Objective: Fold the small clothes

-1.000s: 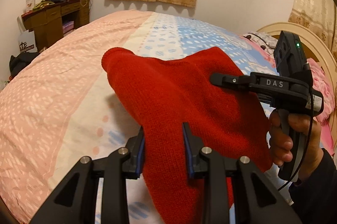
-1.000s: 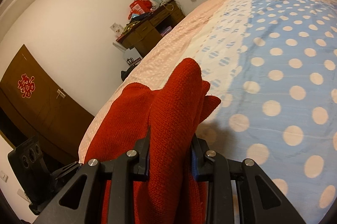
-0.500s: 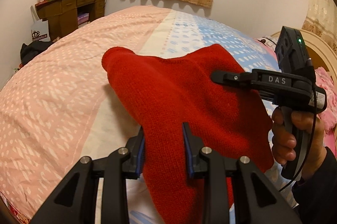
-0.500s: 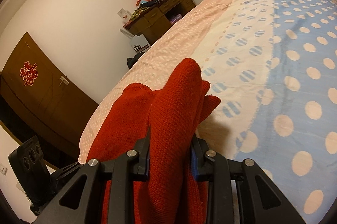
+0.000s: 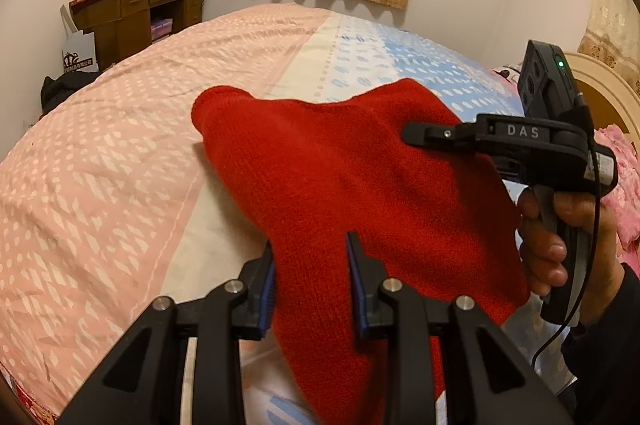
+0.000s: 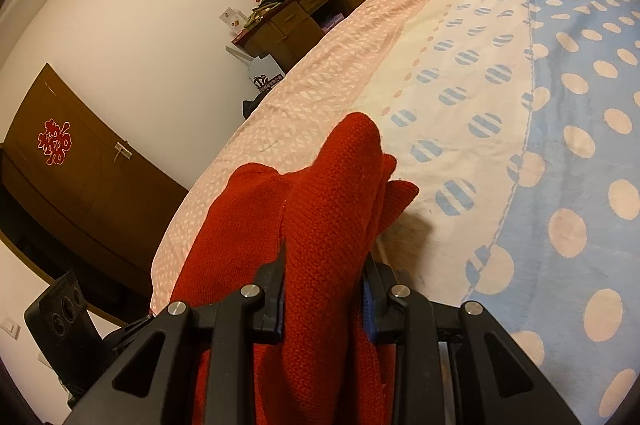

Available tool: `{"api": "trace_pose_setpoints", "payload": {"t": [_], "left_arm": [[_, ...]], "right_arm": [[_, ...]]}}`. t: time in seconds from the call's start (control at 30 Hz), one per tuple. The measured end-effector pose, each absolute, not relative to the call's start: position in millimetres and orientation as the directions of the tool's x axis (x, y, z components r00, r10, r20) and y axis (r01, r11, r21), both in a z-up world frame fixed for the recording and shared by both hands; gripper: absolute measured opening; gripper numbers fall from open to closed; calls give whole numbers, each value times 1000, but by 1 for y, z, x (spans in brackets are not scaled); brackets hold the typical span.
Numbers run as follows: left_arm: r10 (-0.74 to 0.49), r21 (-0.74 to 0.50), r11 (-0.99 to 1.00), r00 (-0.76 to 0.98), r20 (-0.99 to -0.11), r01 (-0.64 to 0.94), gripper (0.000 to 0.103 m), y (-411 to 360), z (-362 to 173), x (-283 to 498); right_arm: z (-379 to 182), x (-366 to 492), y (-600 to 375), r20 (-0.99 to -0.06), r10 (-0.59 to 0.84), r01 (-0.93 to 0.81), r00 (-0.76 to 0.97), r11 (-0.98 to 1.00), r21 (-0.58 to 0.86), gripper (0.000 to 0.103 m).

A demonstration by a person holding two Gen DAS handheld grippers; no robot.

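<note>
A red knitted garment point(image 5: 340, 181) hangs in the air above the bed, held by both grippers. My left gripper point(image 5: 310, 277) is shut on its lower edge, with red fabric filling the gap between the blue pads. My right gripper point(image 6: 324, 289) is shut on a bunched fold of the same garment point(image 6: 328, 201). The right gripper also shows in the left wrist view point(image 5: 424, 136), pinching the garment's right side, held by a hand. The garment's lower part drops out of view below the fingers.
The bed point(image 5: 120, 161) has a pink, cream and blue dotted cover. A wooden desk point(image 5: 136, 13) with clutter stands by the far wall. A curved headboard point(image 5: 604, 93) and pink bedding are at the right. A dark wooden door point(image 6: 60, 165) is at the left.
Both grippers have lifted with the garment still in them. The bed looks farther below and more of the room shows. The grips have not changed.
</note>
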State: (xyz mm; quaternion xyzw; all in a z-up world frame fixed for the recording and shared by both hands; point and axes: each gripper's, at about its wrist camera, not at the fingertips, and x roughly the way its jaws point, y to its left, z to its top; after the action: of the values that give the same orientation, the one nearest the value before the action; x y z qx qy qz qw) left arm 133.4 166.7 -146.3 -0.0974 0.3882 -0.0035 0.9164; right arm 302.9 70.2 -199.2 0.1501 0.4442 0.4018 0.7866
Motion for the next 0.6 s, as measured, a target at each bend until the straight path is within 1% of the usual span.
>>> {"api": "trace_pose_setpoints", "payload": {"t": [0.4, 0.5, 0.57, 0.6], "left_arm": [[-99, -199, 978, 697, -711, -64, 32, 175, -155, 126], [-100, -200, 978, 696, -711, -63, 32, 177, -157, 124], [-99, -198, 978, 700, -707, -61, 35, 176, -158, 124], [-90, -188, 980, 699, -710, -65, 39, 175, -158, 124]], "right_arm": [[-201, 300, 75, -581, 764, -503, 280, 632, 589, 28], [-202, 300, 80, -607, 739, -507, 291, 658, 557, 28], [-208, 304, 79, -616, 732, -493, 290, 666, 560, 28], [-211, 306, 78, -624, 726, -483, 289, 674, 560, 29]]}}
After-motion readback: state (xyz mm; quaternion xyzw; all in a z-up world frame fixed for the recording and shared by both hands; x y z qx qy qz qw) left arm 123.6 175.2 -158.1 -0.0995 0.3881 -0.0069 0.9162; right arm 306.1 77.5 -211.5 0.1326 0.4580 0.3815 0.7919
